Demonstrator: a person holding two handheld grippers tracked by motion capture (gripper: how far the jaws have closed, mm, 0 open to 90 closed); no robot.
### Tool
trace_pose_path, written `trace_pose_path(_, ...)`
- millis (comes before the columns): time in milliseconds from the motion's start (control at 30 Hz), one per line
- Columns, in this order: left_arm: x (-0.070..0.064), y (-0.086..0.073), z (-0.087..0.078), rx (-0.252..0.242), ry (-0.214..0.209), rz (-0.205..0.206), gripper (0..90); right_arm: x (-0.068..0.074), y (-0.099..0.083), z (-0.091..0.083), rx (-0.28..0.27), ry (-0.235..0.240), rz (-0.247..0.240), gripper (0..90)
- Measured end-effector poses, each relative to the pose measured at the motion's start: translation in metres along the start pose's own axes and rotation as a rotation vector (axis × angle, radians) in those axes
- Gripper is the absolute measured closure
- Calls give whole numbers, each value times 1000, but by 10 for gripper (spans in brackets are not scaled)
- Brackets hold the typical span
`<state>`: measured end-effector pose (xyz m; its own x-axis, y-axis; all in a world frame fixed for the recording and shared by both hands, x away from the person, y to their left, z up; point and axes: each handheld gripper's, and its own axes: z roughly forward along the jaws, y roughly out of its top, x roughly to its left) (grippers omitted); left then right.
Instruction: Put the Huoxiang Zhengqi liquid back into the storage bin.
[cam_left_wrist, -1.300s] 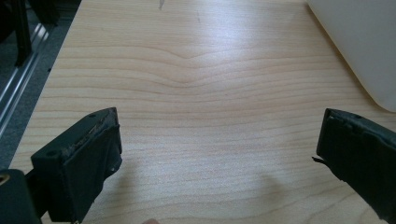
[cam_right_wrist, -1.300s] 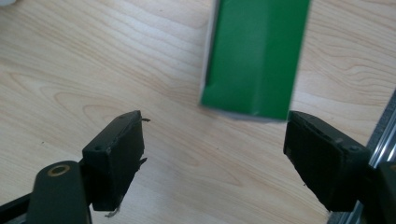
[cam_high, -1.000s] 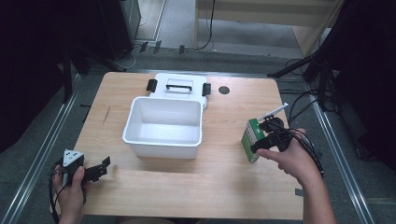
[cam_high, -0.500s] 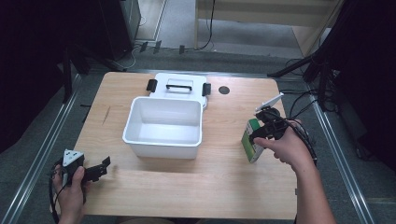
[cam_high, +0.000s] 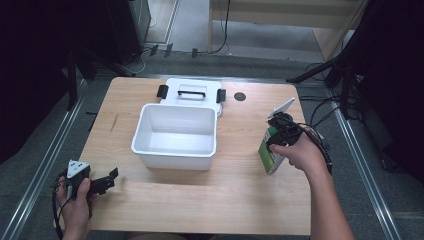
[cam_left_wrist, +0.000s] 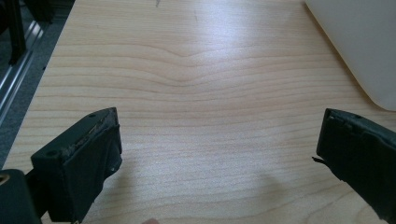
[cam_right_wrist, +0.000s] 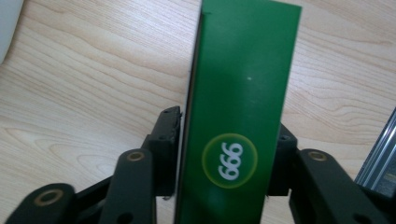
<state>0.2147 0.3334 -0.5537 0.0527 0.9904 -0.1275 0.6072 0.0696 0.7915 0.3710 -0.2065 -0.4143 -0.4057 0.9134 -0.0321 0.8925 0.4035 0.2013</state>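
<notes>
A tall green carton (cam_high: 269, 151) with a white side and a round "999" mark stands upright at the table's right side. My right gripper (cam_high: 281, 131) comes down on its top end and is shut on it. In the right gripper view both black jaws of my right gripper (cam_right_wrist: 226, 149) press the narrow sides of the green carton (cam_right_wrist: 240, 93). I cannot tell whether its lower end touches the wood. My left gripper (cam_high: 106, 182) lies low at the front left corner, open. In its own view my left gripper (cam_left_wrist: 219, 140) has bare wood between the wide-apart jaws.
An open white bin (cam_high: 175, 120) sits mid-table, its corner (cam_left_wrist: 359, 42) showing at the upper right of the left gripper view. Its lid (cam_high: 191, 92) with black latches lies just behind it. A small dark round hole (cam_high: 240, 96) marks the far table surface. Metal rails run along both table sides.
My right hand has shifted slightly away from the person, up over the top of the carton, which stays about where it was. The left gripper has not moved.
</notes>
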Motion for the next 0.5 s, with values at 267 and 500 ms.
trace_pose_path(267, 0, 0, 0, 2, -1, -1, 10, -1, -2, -1, 2, -14, -154, 651)
trace_pose_path(500, 0, 0, 0, 3, -2, -2, 10, 5, -7, -3, -39, 27, -334, 650)
